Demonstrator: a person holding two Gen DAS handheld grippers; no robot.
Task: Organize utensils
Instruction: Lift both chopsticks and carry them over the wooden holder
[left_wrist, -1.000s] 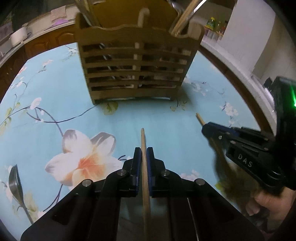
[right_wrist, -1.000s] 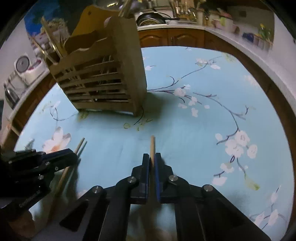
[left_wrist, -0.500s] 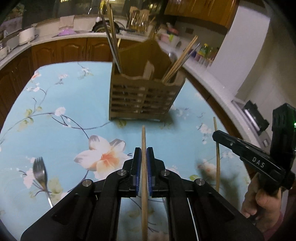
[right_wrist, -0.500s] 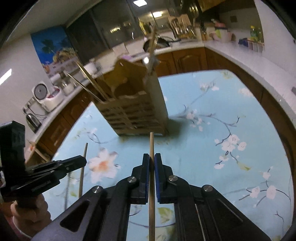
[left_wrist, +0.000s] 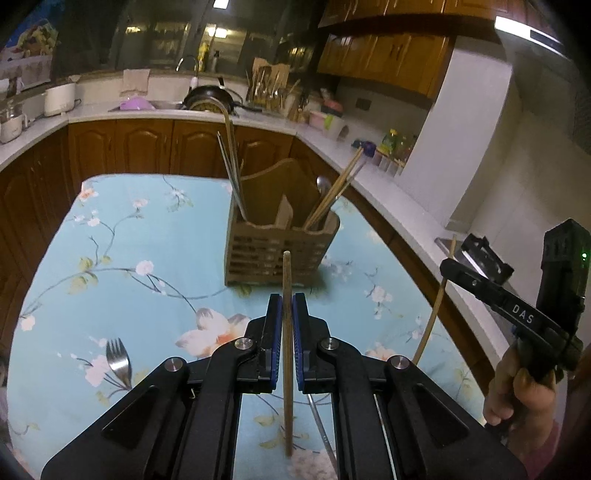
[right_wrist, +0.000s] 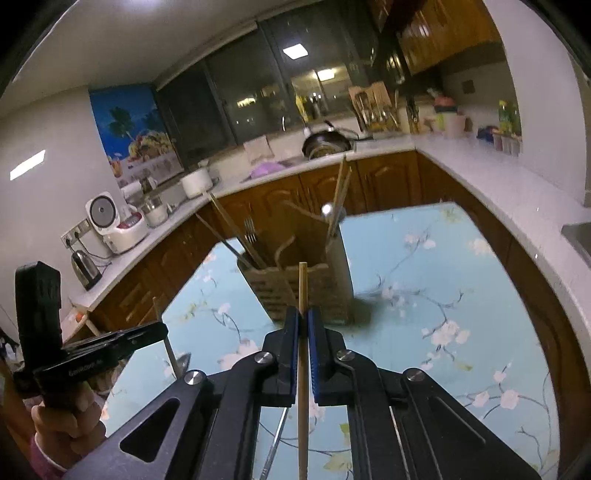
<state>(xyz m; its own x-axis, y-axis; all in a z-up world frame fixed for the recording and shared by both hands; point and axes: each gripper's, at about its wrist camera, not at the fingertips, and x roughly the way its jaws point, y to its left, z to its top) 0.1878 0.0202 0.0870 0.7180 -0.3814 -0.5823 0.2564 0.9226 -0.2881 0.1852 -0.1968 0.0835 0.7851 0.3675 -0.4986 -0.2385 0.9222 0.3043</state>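
Observation:
My left gripper (left_wrist: 287, 299) is shut on a wooden chopstick (left_wrist: 286, 354) and holds it high above the table. My right gripper (right_wrist: 303, 313) is shut on a second wooden chopstick (right_wrist: 303, 369), also lifted; it shows at the right of the left wrist view (left_wrist: 448, 267). A slatted wooden utensil holder (left_wrist: 275, 254) stands on the floral blue tablecloth ahead of both grippers, with chopsticks and a spoon in it. It also shows in the right wrist view (right_wrist: 310, 291). A metal fork (left_wrist: 119, 360) lies on the cloth at the left.
The table (left_wrist: 155, 236) is ringed by a white kitchen counter (left_wrist: 391, 192) with wooden cabinets. A thin metal utensil (right_wrist: 275, 439) lies on the cloth under the grippers. A rice cooker (right_wrist: 114, 221) and a kettle (right_wrist: 85, 267) stand on the counter.
Both grippers have risen from the tablecloth and pulled back from the holder, each carrying its chopstick. The holder now looks smaller and farther.

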